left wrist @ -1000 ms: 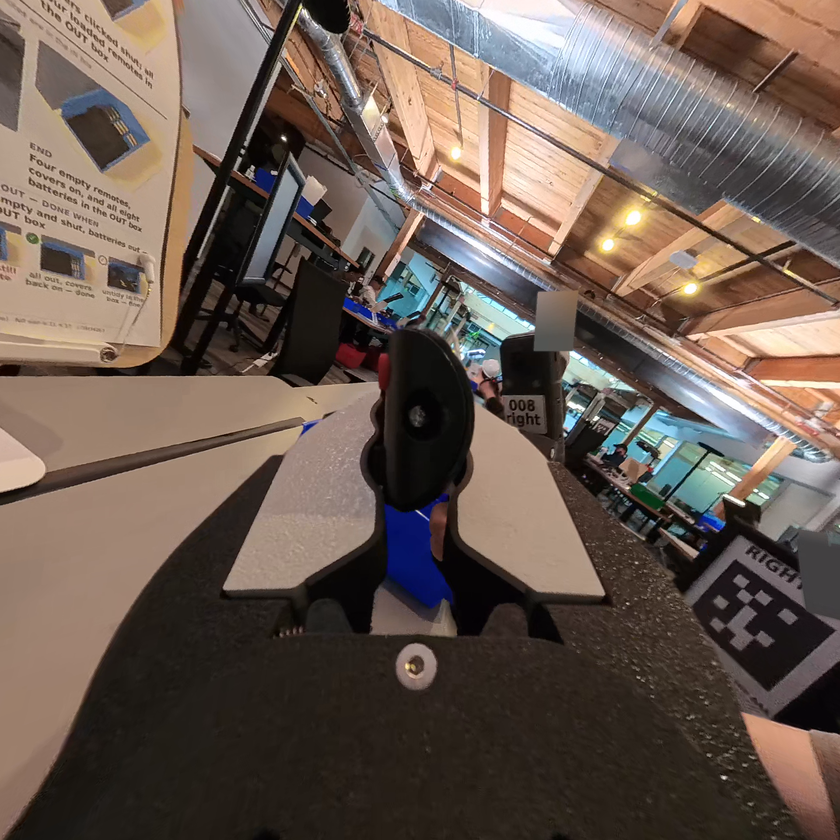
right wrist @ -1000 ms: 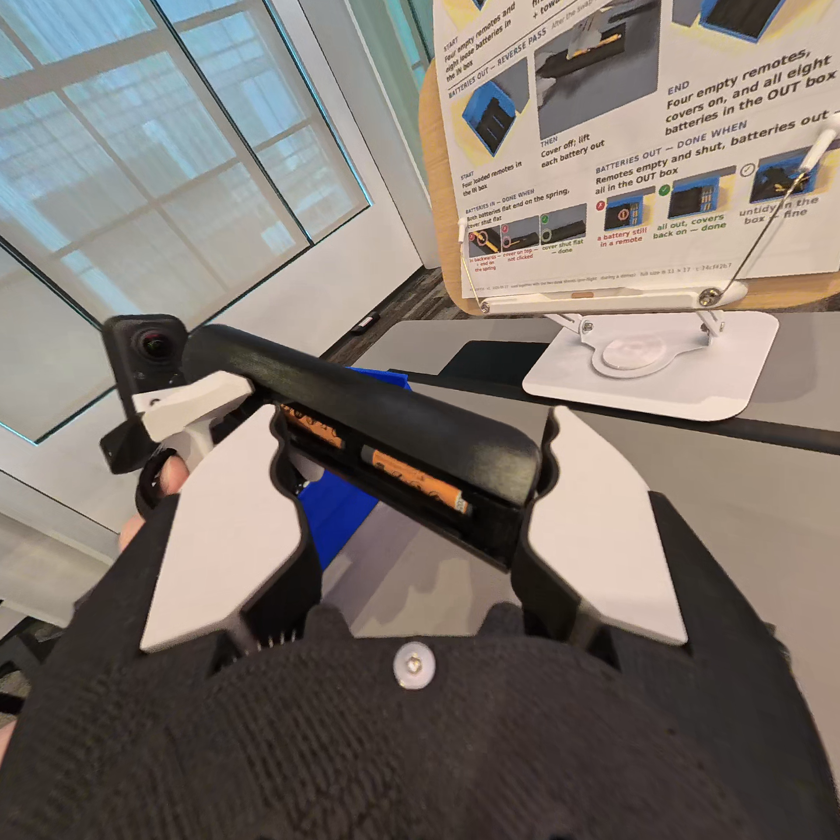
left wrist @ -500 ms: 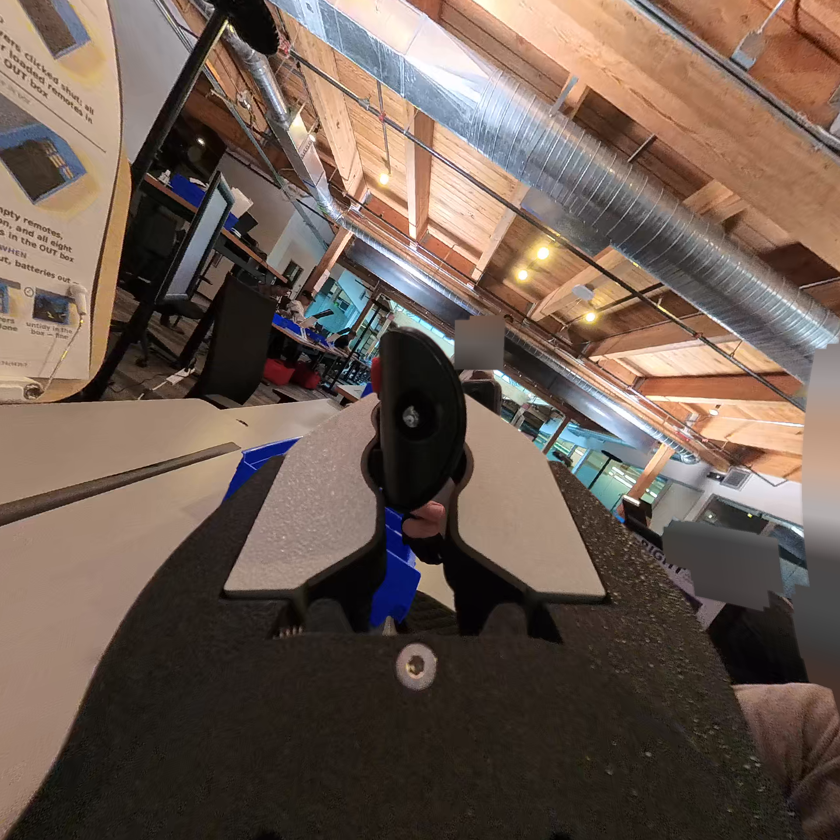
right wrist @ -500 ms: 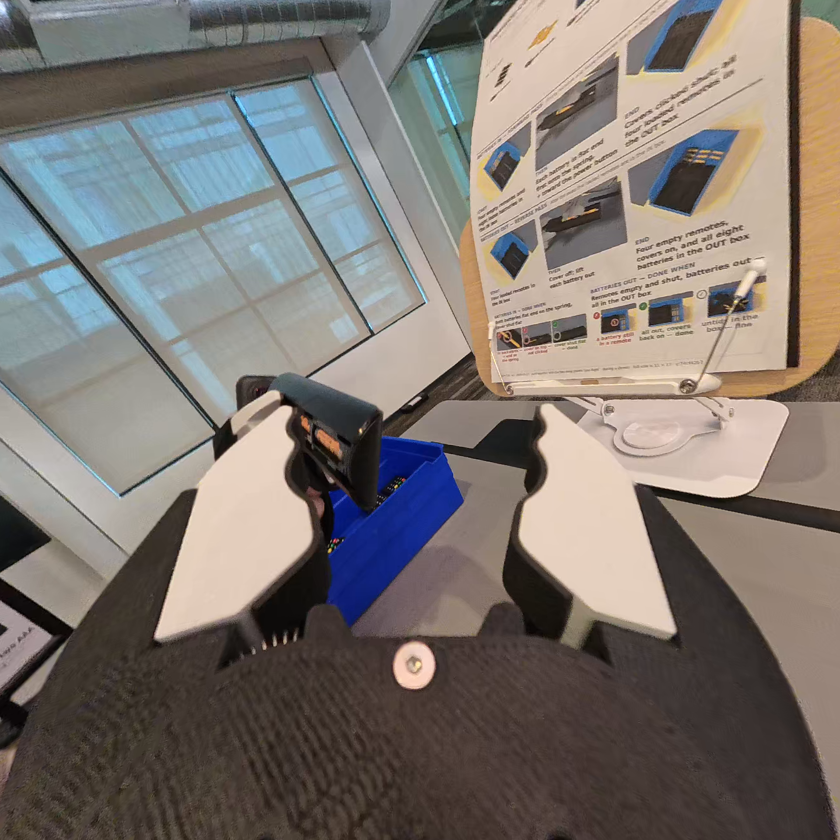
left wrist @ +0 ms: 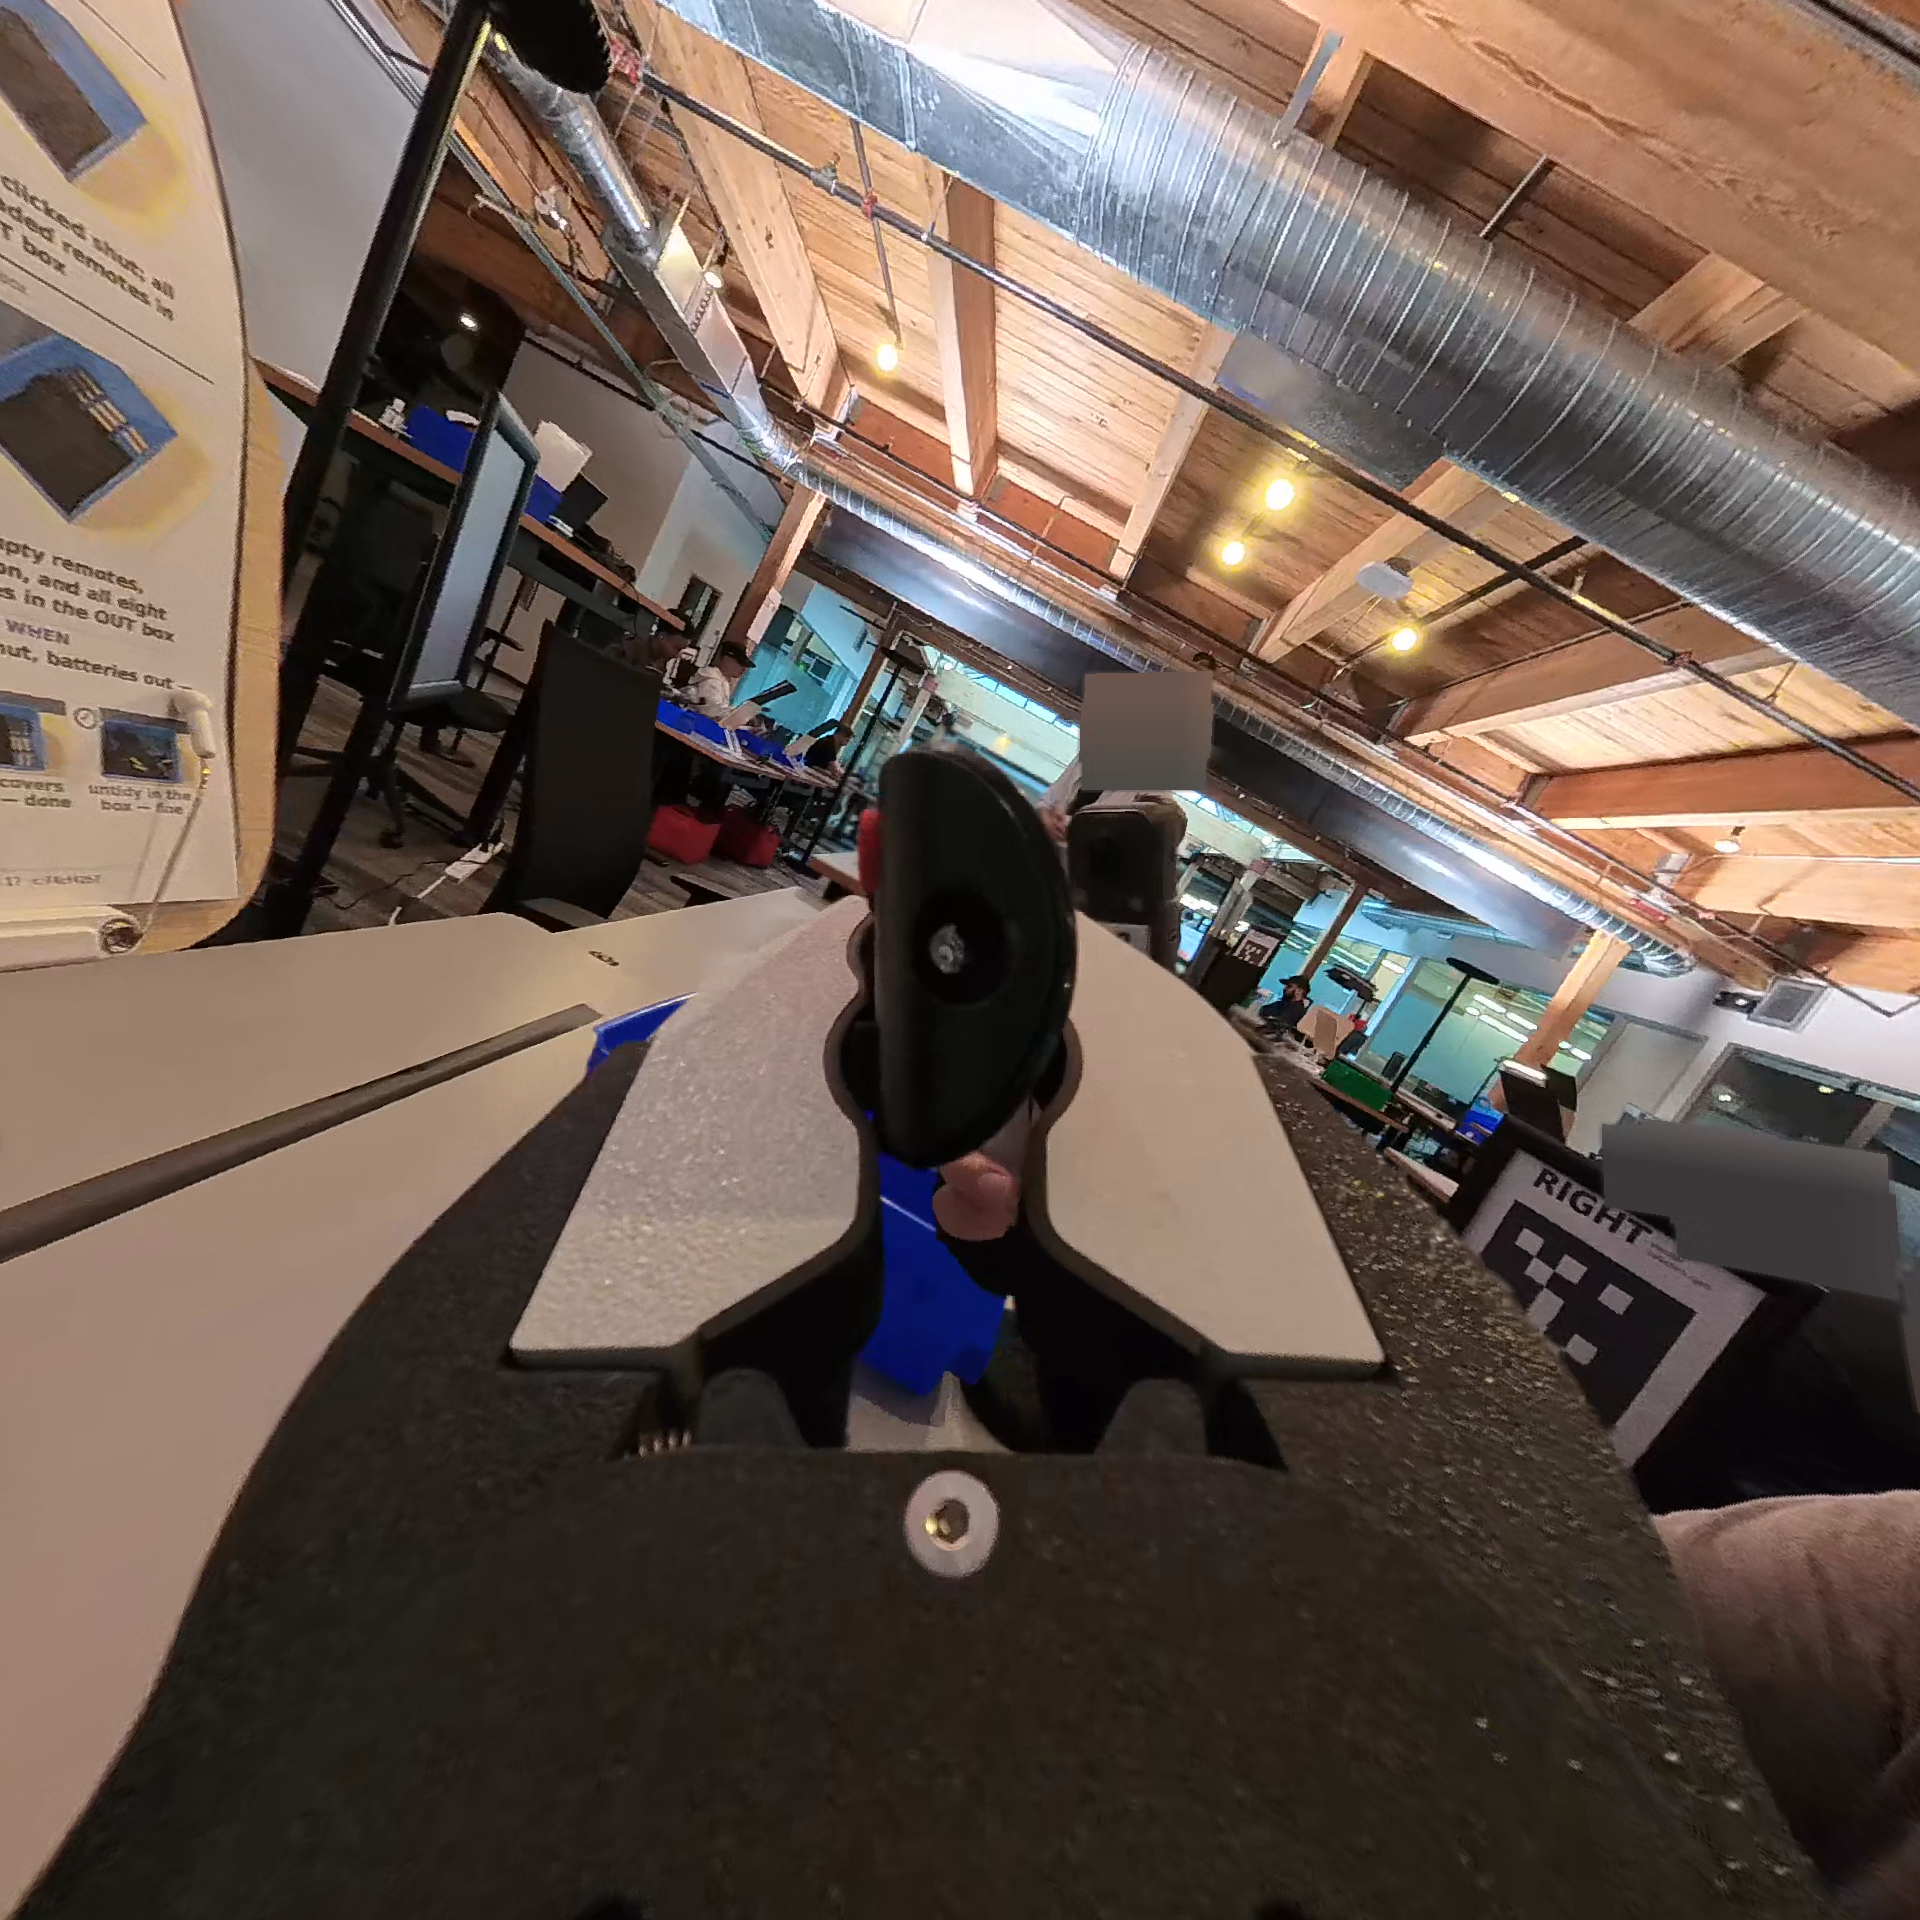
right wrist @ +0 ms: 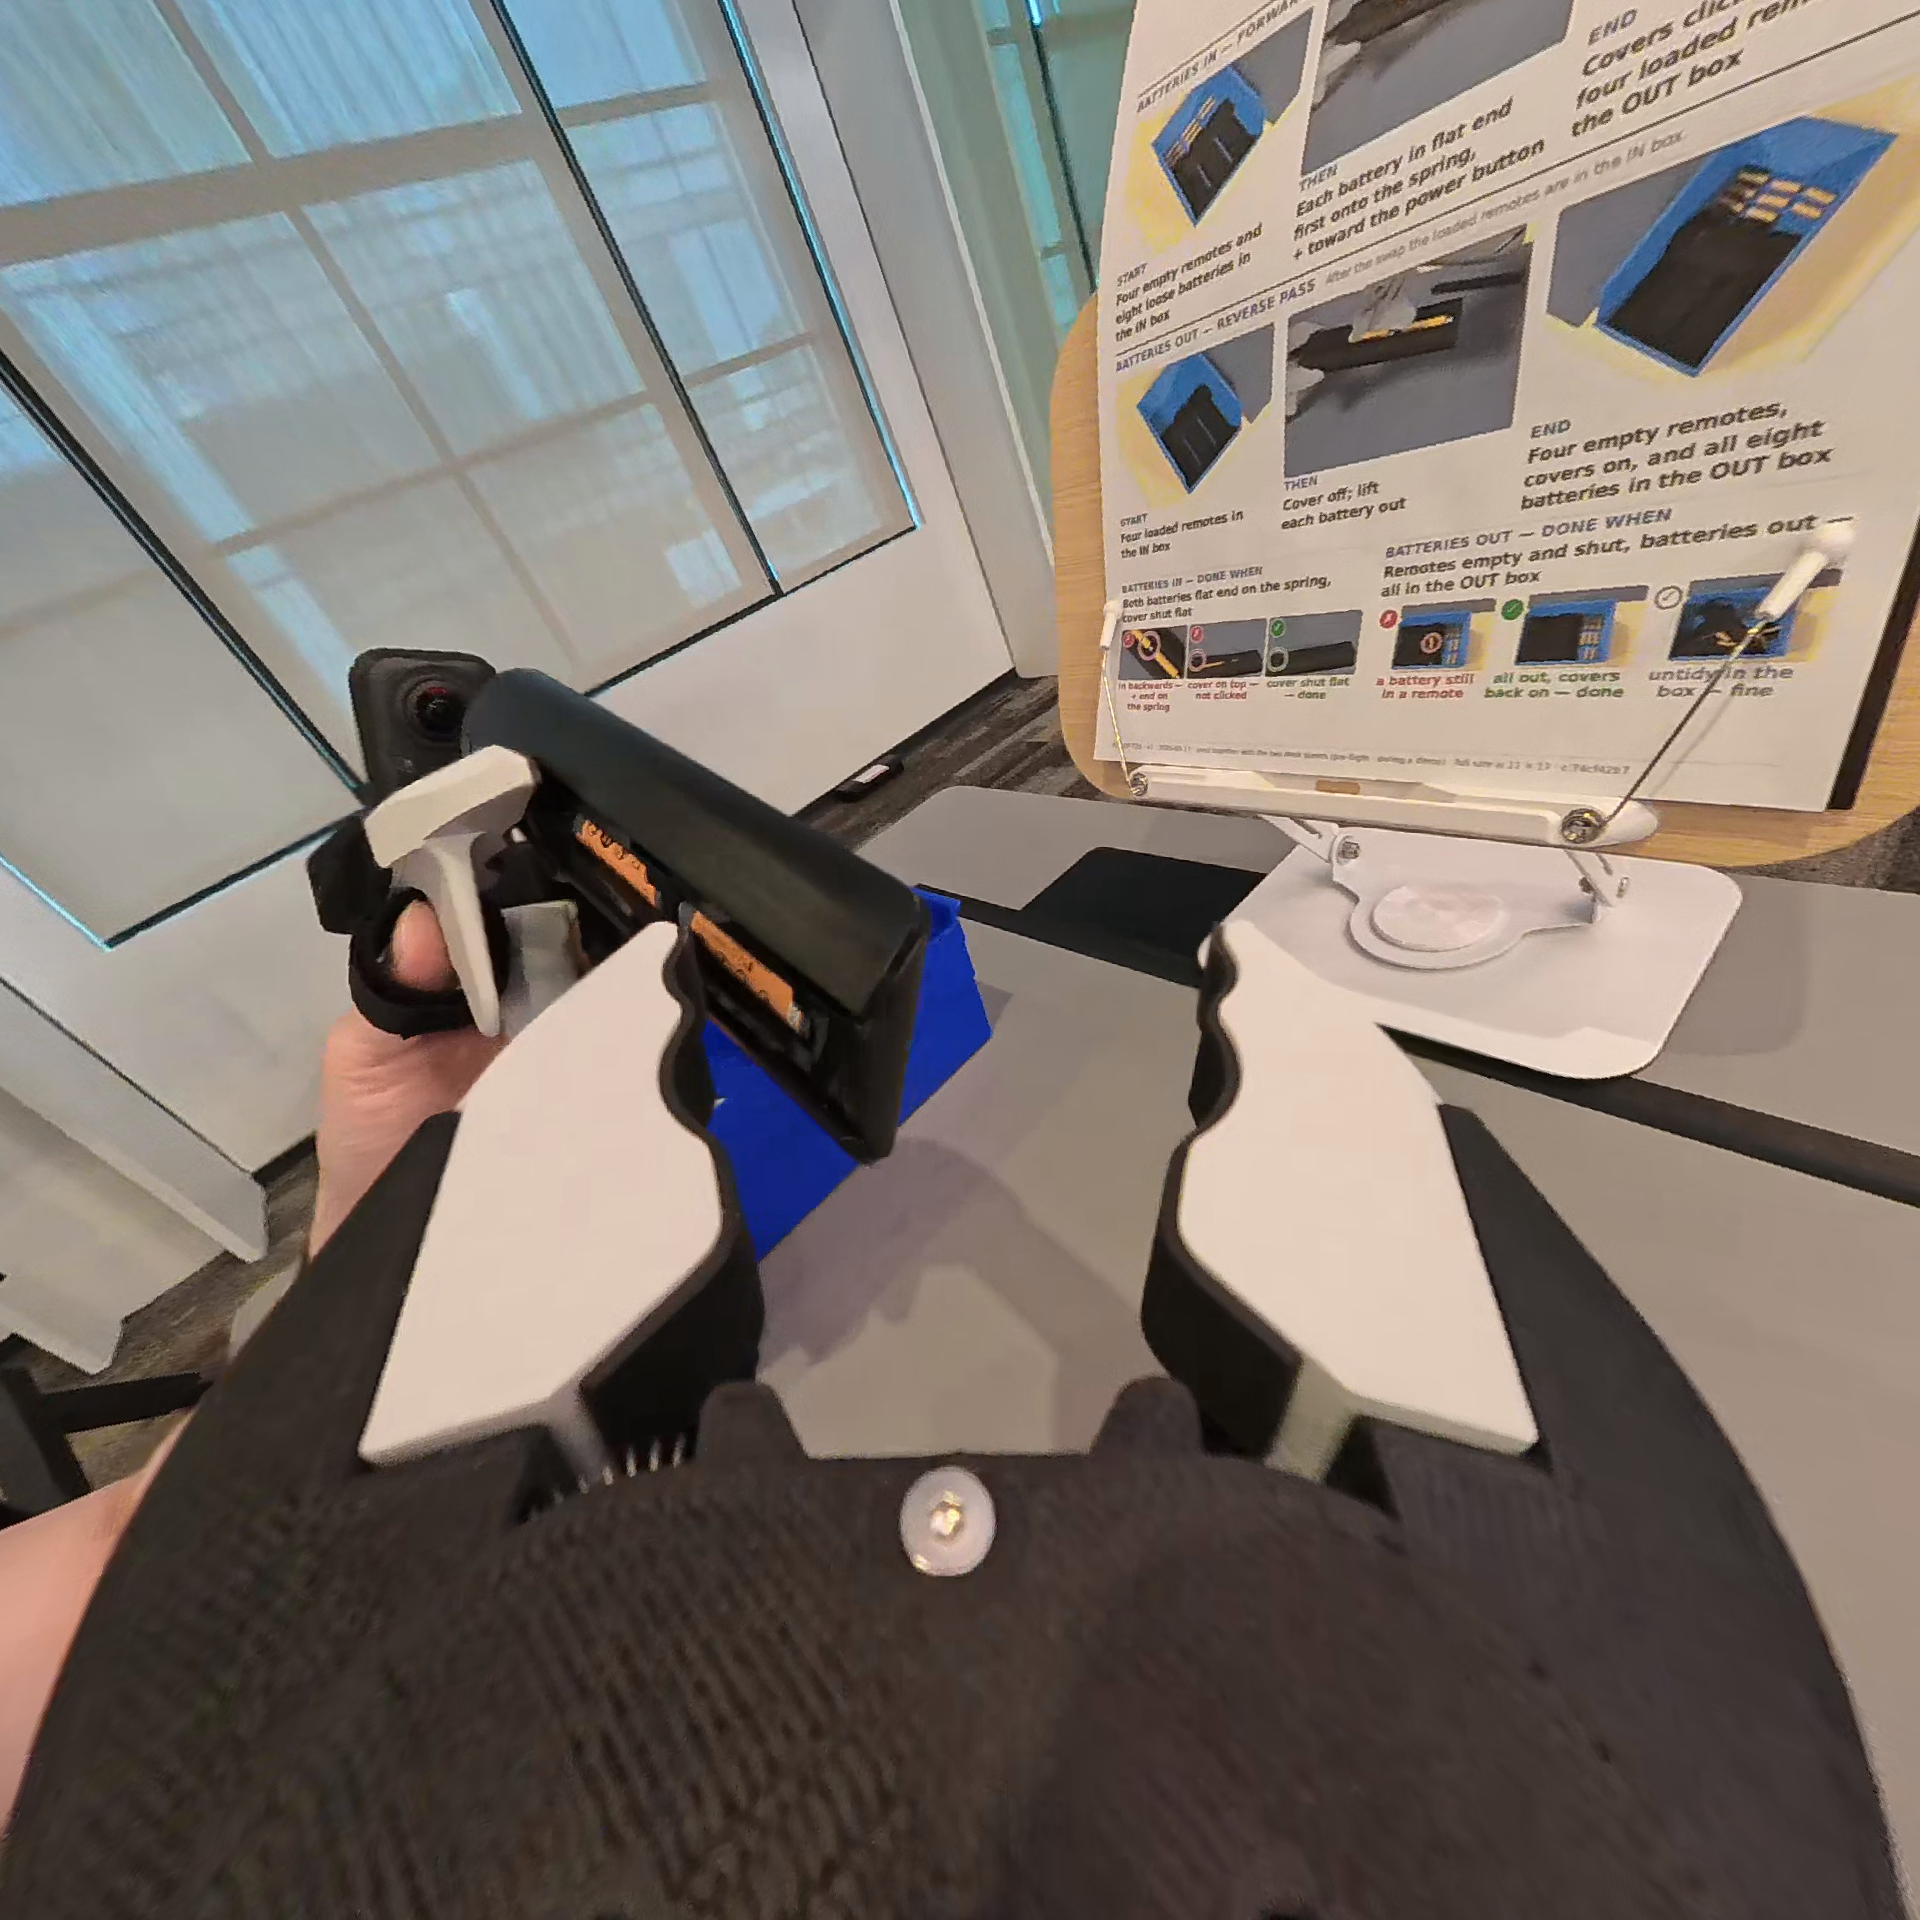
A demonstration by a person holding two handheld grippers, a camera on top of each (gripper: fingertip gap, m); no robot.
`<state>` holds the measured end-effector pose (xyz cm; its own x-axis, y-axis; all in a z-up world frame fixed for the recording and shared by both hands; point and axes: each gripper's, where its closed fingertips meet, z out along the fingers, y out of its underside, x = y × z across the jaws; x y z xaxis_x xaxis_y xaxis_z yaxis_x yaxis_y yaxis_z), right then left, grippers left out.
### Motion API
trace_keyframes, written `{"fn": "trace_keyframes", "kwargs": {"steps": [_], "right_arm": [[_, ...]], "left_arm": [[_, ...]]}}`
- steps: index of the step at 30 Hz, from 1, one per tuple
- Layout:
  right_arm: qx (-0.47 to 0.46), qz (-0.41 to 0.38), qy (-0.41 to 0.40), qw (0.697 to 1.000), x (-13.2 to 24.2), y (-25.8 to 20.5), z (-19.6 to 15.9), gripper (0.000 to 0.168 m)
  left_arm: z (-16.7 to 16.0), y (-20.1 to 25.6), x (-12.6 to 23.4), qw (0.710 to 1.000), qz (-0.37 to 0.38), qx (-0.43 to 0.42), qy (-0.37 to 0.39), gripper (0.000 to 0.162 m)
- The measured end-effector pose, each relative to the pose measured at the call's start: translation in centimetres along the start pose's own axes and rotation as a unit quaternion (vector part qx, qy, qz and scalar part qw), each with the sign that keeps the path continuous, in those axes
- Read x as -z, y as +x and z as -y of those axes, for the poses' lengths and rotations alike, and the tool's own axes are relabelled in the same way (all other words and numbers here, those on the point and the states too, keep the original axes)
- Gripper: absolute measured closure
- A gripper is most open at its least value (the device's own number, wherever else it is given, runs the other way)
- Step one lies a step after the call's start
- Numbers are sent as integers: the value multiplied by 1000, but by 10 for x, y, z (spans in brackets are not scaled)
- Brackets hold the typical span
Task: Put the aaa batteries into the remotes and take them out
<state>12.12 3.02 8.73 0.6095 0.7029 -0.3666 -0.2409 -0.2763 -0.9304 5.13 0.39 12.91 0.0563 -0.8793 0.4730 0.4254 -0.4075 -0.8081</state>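
My left gripper [left wrist: 966,1023] is shut on a black remote [left wrist: 961,862], which I see end-on and held up in the air. In the right wrist view the same remote [right wrist: 727,842] sticks out of the left gripper [right wrist: 457,831], with its back compartment open and two orange batteries [right wrist: 738,951] inside. My right gripper [right wrist: 945,966] is open and empty. Its left finger is just in front of the remote's near end. A blue box [right wrist: 831,1132] stands on the grey table below the remote, and part of it also shows between the left fingers [left wrist: 925,1278].
An instruction sheet [right wrist: 1507,416] on a white stand [right wrist: 1507,935] stands at the back right of the grey table [right wrist: 1039,1247]. Windows lie behind on the left. The right gripper's marker tag [left wrist: 1600,1288] and a person's sleeve [left wrist: 1808,1662] show in the left wrist view.
A second ago the remote lay across between the open right fingers. The right gripper then swung away, and now the remote is by its left finger again. The left gripper has kept its grip.
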Motion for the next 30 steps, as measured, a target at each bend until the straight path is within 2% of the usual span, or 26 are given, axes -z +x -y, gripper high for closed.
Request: {"fn": "trace_keyframes", "kwargs": {"steps": [3,6,9,13,16,21,25,30], "right_arm": [[-14,5,-7,1000,0,0,-2,76],[-10,-10,-15,1000,0,5,-3,76],[-20,15,-12,1000,2,-1,-2,75],[8,10,23,1000,11,-5,10,77],[-16,23,50,998,21,-6,22,77],[-56,34,87,994,39,0,39,79],[-44,34,56,997,30,-7,28,79],[2,-5,14,1000,13,-10,13,79]], "left_arm": [[0,1,0,1000,-13,18,3,136],[-3,0,-2,1000,0,2,0,137],[-1,2,-1,1000,-2,-3,-1,137],[4,3,1,1000,-7,7,12,137],[9,-1,6,1000,-1,8,21,137],[15,4,9,998,-33,32,33,137],[13,7,7,998,-38,28,28,137],[9,8,4,999,-29,12,22,137]]}}
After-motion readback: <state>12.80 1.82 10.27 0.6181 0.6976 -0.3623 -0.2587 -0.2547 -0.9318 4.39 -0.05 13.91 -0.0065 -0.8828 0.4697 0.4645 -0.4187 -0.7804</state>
